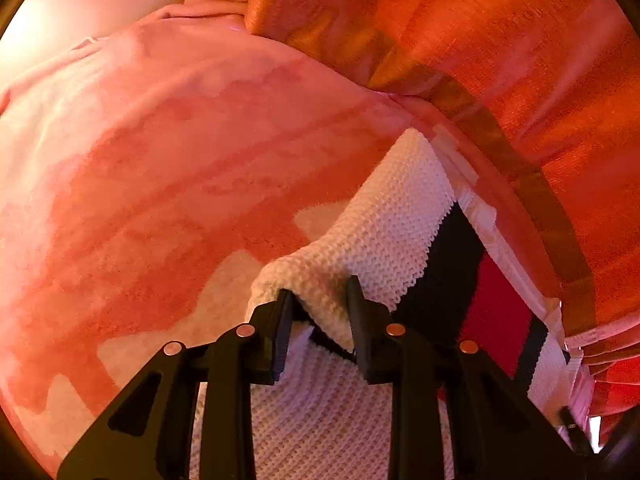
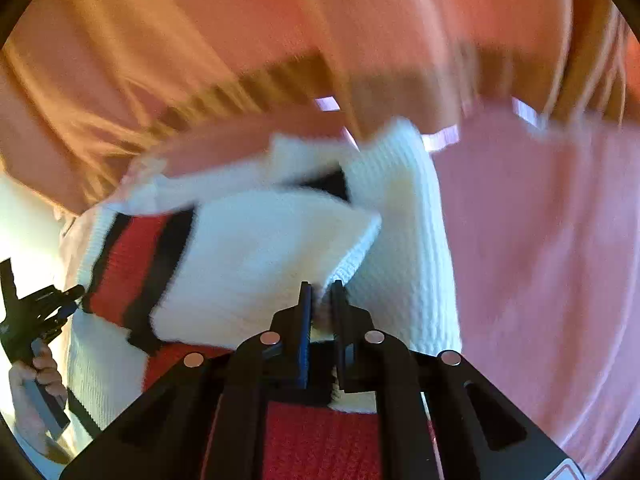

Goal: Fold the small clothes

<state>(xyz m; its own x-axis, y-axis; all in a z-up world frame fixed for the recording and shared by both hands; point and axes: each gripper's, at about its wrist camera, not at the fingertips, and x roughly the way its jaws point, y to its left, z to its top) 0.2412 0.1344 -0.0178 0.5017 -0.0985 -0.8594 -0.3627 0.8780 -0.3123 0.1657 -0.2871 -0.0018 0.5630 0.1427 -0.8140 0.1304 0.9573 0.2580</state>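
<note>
Left gripper: your fingers clamp a white fold of the knitted sweater.
Right gripper: your fingers pinch its white edge.

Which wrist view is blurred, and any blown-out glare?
Left wrist: sharp, the knit sweater shows each stitch; glare washes out the upper left corner. Right wrist: motion blur smears the sweater and the orange curtain; the left edge beside the left gripper is overexposed. Both carry a warm red cast and fisheye bending.

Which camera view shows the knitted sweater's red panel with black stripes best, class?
The right wrist view: the sweater shows its red panel between both black stripes, though blurred. The left wrist view shows only a narrow red strip beside the white knit.
</note>
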